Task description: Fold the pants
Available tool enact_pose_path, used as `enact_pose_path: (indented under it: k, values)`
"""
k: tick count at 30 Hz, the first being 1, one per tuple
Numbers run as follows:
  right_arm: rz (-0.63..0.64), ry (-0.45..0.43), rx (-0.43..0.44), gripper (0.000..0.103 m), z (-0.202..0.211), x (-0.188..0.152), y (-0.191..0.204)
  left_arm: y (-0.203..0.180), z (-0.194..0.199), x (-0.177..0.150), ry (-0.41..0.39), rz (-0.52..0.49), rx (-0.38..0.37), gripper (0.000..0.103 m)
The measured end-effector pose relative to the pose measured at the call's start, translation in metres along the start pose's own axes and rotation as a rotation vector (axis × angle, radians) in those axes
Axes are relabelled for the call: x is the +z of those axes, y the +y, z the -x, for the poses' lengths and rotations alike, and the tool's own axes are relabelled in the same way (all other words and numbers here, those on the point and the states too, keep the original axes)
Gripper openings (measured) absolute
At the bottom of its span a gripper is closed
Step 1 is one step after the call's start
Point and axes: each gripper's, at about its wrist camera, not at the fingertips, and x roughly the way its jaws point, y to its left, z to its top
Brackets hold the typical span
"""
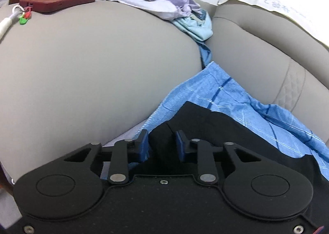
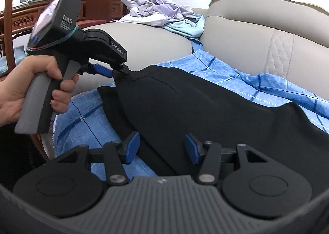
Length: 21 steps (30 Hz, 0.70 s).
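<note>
Black and soft, the pants (image 2: pixel 205 114) lie spread on a blue checked cloth (image 2: pixel 257 83) that covers the seat of a smooth beige sofa (image 2: pixel 152 49).

At the far left of the right wrist view, a hand (image 2: pixel 30 90) grips the grey handle of the left gripper (image 2: pixel 119 73). Its blue pads have pinched one edge of the pants, and the cloth pulls up into a little peak there. In the left wrist view the dark fabric sits bunched between those narrow pads.

Next comes the big flat part of the pants, dull and a bit wavy, with one thin seam running down it.

Low in the middle, the right gripper (image 2: pixel 162 148) stands wide, with the pants passing between its blue pads (image 2: pixel 132 147), which do not squeeze them.

Farther back, a crumpled pile of pale purple and light blue clothes (image 2: pixel 156 9) rests on the sofa. To the right, the sofa back has a stitched diamond pattern.
</note>
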Motion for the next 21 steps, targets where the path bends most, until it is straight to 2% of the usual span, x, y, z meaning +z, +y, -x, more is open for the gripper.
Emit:
enact_pose_path:
  k: [1,4,6,7,8,9,10,13,14,15,16,21]
  values:
    - [0.004,0.007,-0.001,0.066,-0.005,0.001,0.003,0.0,0.0,0.0,0.001,-0.001,-0.014,0.027]
    - [0.03,0.024,-0.01,0.066,-0.019,0.003,0.012,0.0,-0.006,0.0,0.016,-0.002,-0.031,0.044]
    - [0.051,0.023,-0.031,0.066,-0.026,0.004,0.019,0.001,-0.013,-0.002,0.035,0.014,-0.031,0.046]
    - [0.061,0.021,-0.045,0.066,-0.029,0.005,0.021,0.002,-0.016,-0.002,0.039,0.015,-0.021,0.042]
    - [0.068,0.021,-0.063,0.066,-0.033,0.006,0.024,0.002,-0.018,-0.003,0.033,0.011,-0.009,0.023]
    - [0.075,0.023,-0.073,0.064,-0.036,0.007,0.025,0.002,-0.017,-0.003,0.015,0.003,0.009,0.019]
    - [0.085,0.025,-0.079,0.051,-0.038,0.007,0.027,0.003,-0.015,-0.002,0.002,-0.002,0.007,0.017]
    - [0.142,0.03,-0.092,0.045,-0.041,0.009,0.035,0.005,-0.007,0.001,-0.036,0.008,-0.027,0.012]
    - [0.164,0.031,-0.093,0.047,-0.04,0.008,0.038,0.004,-0.004,0.002,-0.045,0.006,-0.027,0.012]
    - [0.187,0.029,-0.095,0.056,-0.04,0.008,0.042,0.005,-0.002,0.002,-0.051,0.009,-0.028,0.012]
    - [0.203,0.023,-0.092,0.058,-0.04,0.007,0.044,0.006,0.0,0.002,-0.057,0.014,-0.034,0.011]
    - [0.22,0.011,-0.126,0.058,-0.043,0.007,0.052,0.011,0.012,0.008,-0.097,0.035,-0.064,0.011]
